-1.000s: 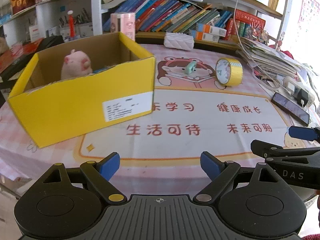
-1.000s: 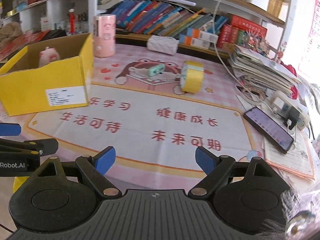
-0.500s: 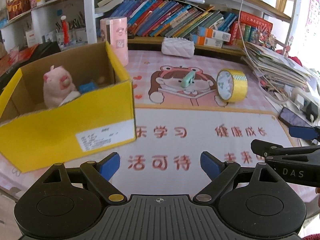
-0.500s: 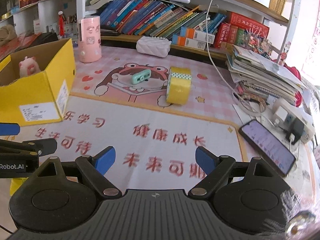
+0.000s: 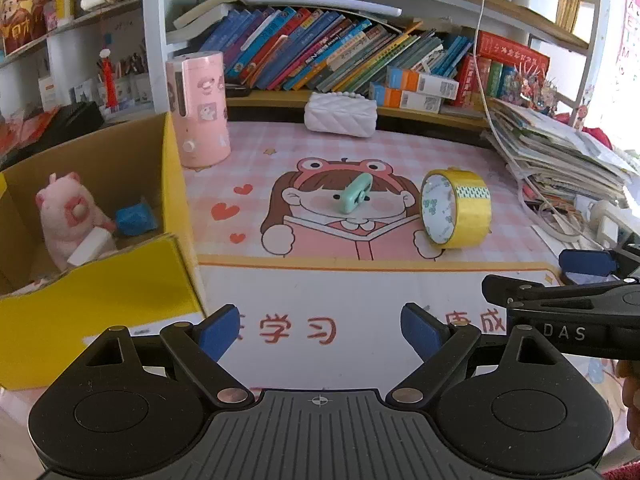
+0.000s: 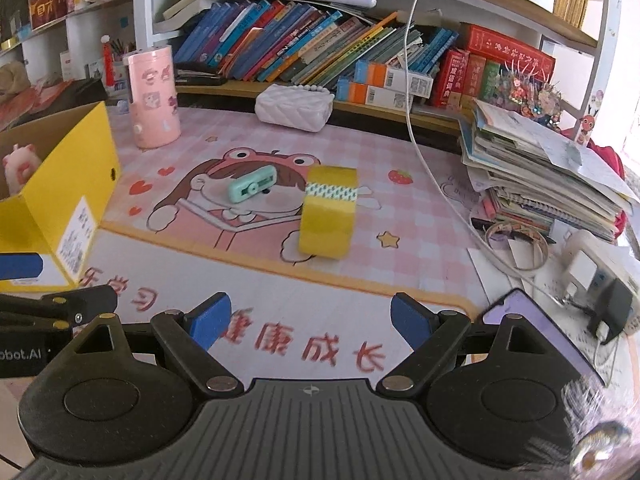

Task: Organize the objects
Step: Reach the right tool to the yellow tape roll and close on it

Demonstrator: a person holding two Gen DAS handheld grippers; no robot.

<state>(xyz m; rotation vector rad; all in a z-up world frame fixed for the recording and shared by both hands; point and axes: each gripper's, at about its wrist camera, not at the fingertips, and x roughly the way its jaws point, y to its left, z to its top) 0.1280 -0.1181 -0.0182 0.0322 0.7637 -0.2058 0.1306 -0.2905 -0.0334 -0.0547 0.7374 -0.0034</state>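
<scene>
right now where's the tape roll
Tape roll stands on edge on the pink mat, right of centre in both views, just right of the mint gadget.

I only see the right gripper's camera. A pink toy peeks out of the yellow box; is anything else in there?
Observer: Yes, the left camera looks into the yellow box: a small blue object lies beside the pink plush toy.
Operator: Is that yellow roll hollow?
Observer: Yes, the tape roll stands on edge, its open side showing a white patterned lining.
Operator: Is the left gripper holding anything?
Observer: No, the left gripper is open, nothing between its fingers.
</scene>
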